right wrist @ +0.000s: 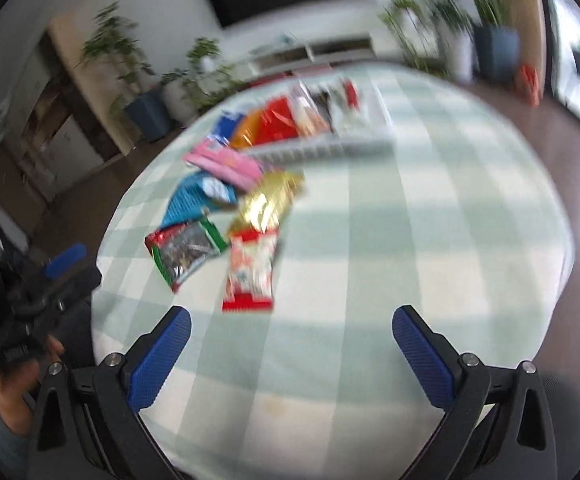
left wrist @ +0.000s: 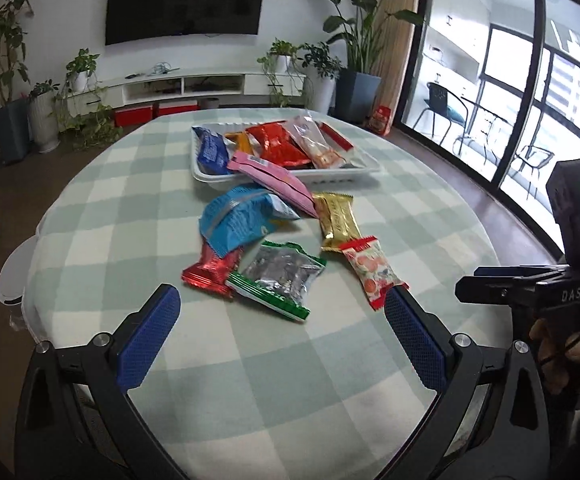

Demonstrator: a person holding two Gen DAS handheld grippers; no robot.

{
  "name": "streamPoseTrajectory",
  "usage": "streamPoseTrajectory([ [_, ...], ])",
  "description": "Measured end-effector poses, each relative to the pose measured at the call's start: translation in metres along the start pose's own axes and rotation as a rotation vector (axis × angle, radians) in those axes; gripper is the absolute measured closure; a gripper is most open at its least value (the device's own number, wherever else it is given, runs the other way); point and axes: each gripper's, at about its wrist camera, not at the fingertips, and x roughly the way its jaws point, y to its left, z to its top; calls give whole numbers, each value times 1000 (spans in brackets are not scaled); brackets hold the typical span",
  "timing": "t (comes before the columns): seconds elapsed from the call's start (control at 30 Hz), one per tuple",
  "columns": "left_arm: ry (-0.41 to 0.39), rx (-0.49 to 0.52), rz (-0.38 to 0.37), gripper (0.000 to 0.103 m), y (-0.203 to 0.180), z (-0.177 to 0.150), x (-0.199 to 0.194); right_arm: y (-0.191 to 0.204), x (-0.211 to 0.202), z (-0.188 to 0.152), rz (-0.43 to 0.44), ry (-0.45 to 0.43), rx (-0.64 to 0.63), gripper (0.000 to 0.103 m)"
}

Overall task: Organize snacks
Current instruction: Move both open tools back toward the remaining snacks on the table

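Both empty: left gripper and right gripper spread wide. Tray half-filled, packets loose on worktop. Next, probably: grab peach-print packet.

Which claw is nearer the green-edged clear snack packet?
Left. The left claw hangs open right in front of the green-edged clear snack packet, close to it. The right claw is open too, but off to the packet's right, farther back.

A wall-mounted television hangs above a white cabinet, potted plants flanking, glass doors bright
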Motion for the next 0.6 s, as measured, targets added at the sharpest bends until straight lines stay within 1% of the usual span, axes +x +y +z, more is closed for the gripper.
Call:
streamPoseTrajectory([
  [0.03,23,22,-8,0,-5,1,7,-6,4,-4,12,25,49,0],
  [0.1,56,49,-28,0,-10,4,20,-9,5,-10,11,44,95,0],
  [0.17,91,61,-40,0,-10,15,34,-7,3,-12,9,34,100,0],
  [0.23,135,64,-59,0,-7,27,51,-4,-1,-12,28,10,90,0],
  [0.3,178,71,-67,3,-3,36,66,0,-3,-11,32,3,74,0],
  [0.33,195,78,-68,8,-2,39,73,1,-2,-10,40,8,67,3],
  [0.37,213,85,-73,12,0,43,79,1,-1,-9,52,11,65,5],
  [0.4,230,88,-79,12,2,46,85,0,1,-9,62,14,67,9],
  [0.5,271,105,-105,13,4,54,97,-4,6,-7,75,28,78,15],
  [0.6,303,129,-107,13,4,59,105,-5,9,-7,88,35,85,17],
])
